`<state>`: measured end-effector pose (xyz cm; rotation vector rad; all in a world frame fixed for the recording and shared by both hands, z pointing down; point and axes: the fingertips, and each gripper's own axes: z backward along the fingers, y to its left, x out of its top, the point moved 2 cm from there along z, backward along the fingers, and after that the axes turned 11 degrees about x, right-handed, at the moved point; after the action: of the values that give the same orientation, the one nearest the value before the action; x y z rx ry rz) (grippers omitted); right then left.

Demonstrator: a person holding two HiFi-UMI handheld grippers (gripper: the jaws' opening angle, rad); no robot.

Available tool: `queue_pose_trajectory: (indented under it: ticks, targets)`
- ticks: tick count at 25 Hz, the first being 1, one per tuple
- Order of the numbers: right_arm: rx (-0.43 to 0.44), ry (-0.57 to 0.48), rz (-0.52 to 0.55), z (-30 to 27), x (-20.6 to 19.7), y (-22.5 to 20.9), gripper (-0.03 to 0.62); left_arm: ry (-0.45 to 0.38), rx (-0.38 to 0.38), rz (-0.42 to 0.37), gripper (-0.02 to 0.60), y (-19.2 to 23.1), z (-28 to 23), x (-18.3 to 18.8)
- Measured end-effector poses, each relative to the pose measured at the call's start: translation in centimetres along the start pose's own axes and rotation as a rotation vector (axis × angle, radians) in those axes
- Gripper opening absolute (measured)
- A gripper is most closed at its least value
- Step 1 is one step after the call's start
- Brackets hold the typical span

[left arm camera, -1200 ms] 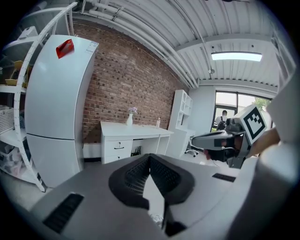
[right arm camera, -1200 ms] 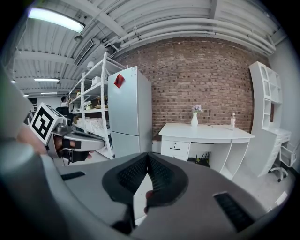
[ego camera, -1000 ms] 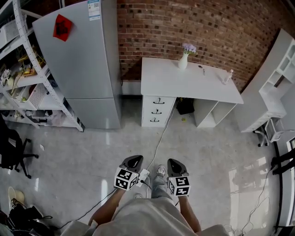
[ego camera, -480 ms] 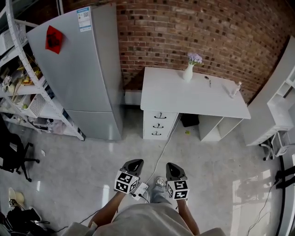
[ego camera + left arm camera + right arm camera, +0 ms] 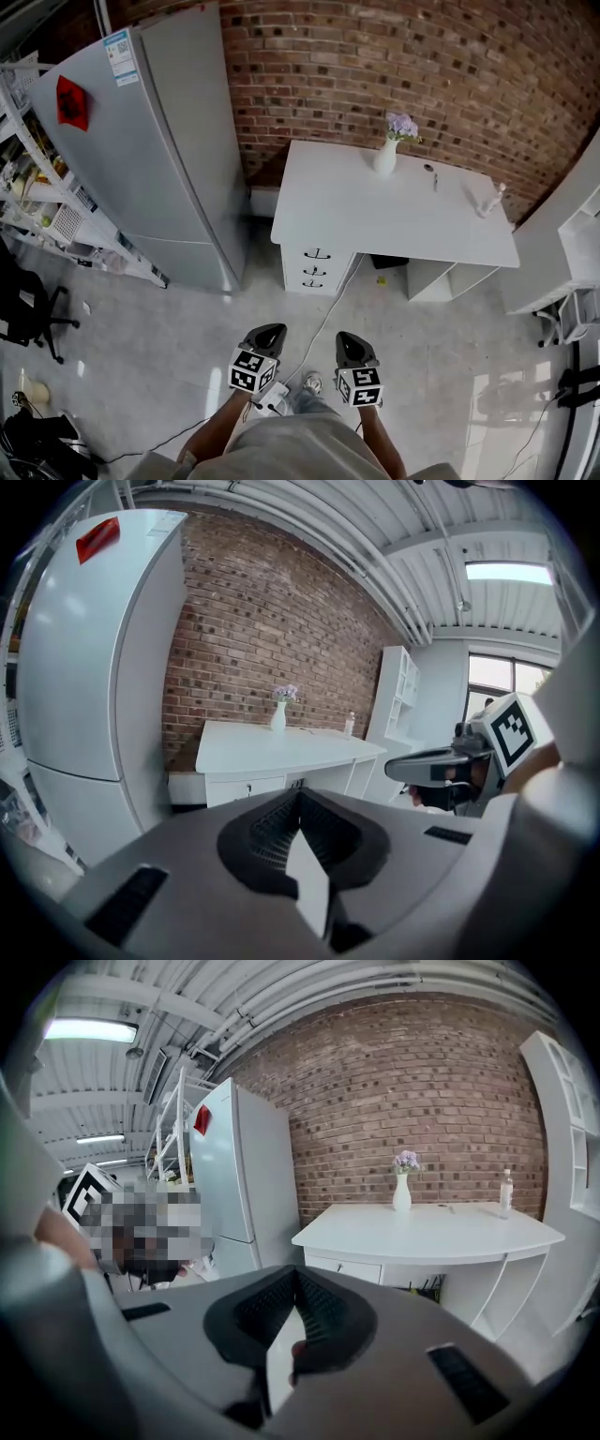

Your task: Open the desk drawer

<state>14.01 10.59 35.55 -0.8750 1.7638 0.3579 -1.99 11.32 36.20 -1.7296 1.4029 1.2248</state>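
White laminate desk (image 5: 394, 211) against the red brick wall (image 5: 375, 66) fills more of my head view than a second ago, so I have walked nearer. Its stack of three white drawers with dark handles (image 5: 314, 267), under the desk end nearer the grey refrigerator (image 5: 141, 159), remains shut and well apart from both tools. My left gripper (image 5: 266, 334) and right gripper (image 5: 349, 341), held side by side in front of the desk and pointing toward it, are both clenched on nothing; I judge the approach unfinished, with reaching a handle yet to come.
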Motion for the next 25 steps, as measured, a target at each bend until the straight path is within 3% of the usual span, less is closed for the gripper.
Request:
queue_pose_trajectory:
  ticks: [7, 13, 20, 25]
  targets:
    - [0.066, 0.052, 0.006, -2.4, 0.3, -5.5, 0.017, 0.023, 0.064, 0.006, 0.011, -0.1, -4.6, 1.3]
    - [0.084, 0.062, -0.006, -4.9, 0.9, -7.3, 0.017, 0.040, 0.102, 0.029, 0.011, 1.2, -6.1, 1.3]
    - [0.079, 0.090, -0.038, -6.9, 0.7, -7.7, 0.017, 0.049, 0.100, 0.055, 0.011, 2.8, -7.8, 1.6]
    - [0.026, 0.083, -0.082, -9.4, 0.8, -7.7, 0.017, 0.072, 0.056, 0.038, 0.011, 5.3, -9.0, 1.1]
